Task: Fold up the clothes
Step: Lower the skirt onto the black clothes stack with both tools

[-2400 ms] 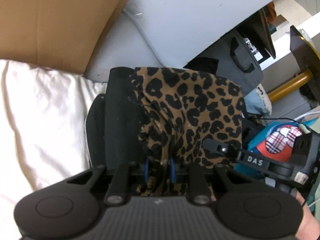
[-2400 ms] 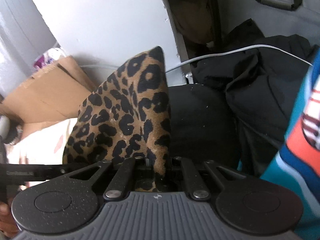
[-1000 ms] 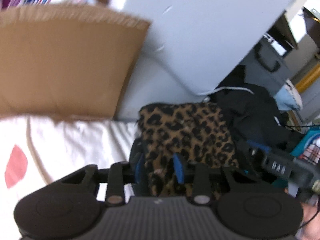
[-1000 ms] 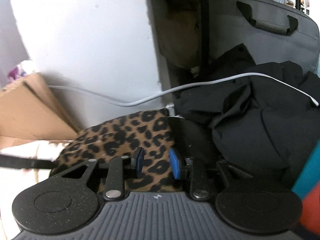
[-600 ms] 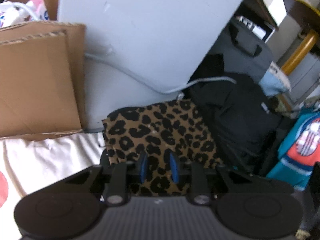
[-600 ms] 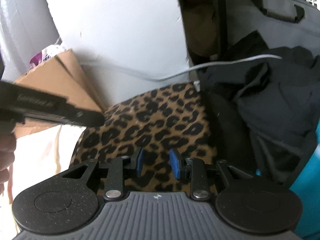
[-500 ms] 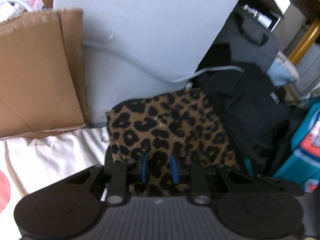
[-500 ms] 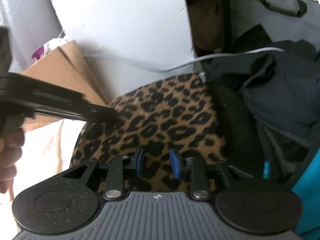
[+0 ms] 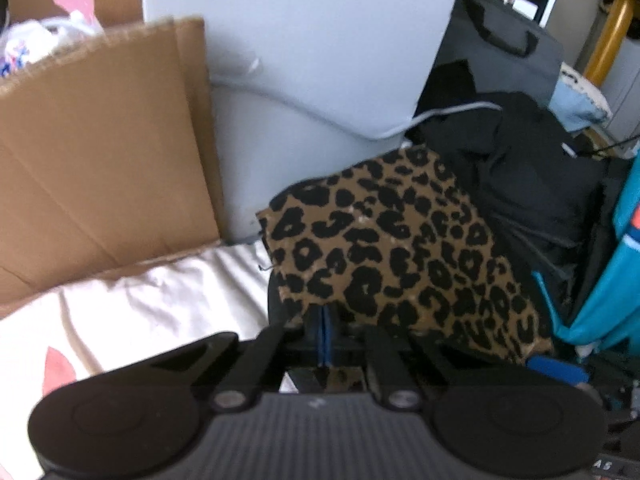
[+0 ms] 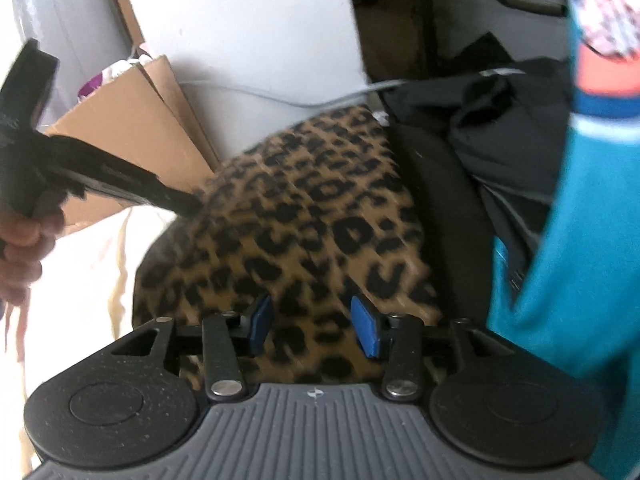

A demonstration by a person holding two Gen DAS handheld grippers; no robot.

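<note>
1. Left claw: its blue pads are pressed together at the near edge of the leopard-print garment; whether any cloth is caught between them cannot be told.
2. Leopard-print garment: lies folded flat directly ahead of the left claw, spreading forward and to its right, on top of a dark item of which only the edges show.
3. Right claw: jaws apart and opening; the leopard-print garment lies under and ahead of the gap, and the pads do not press on it.
4. Left claw in the right wrist view: comes in from the right claw's left, fingertips at the garment's far left edge, held by a hand.
5. Cardboard: ahead and to the left of the left claw, leaning against a white panel.
6. Pale sheet: to the left of the left claw, beside the garment.
7. Black clothes: ahead and to the right of the left claw, just beyond the garment, with a white cable running across.
8. Teal garment: to the right of the right claw.
</note>
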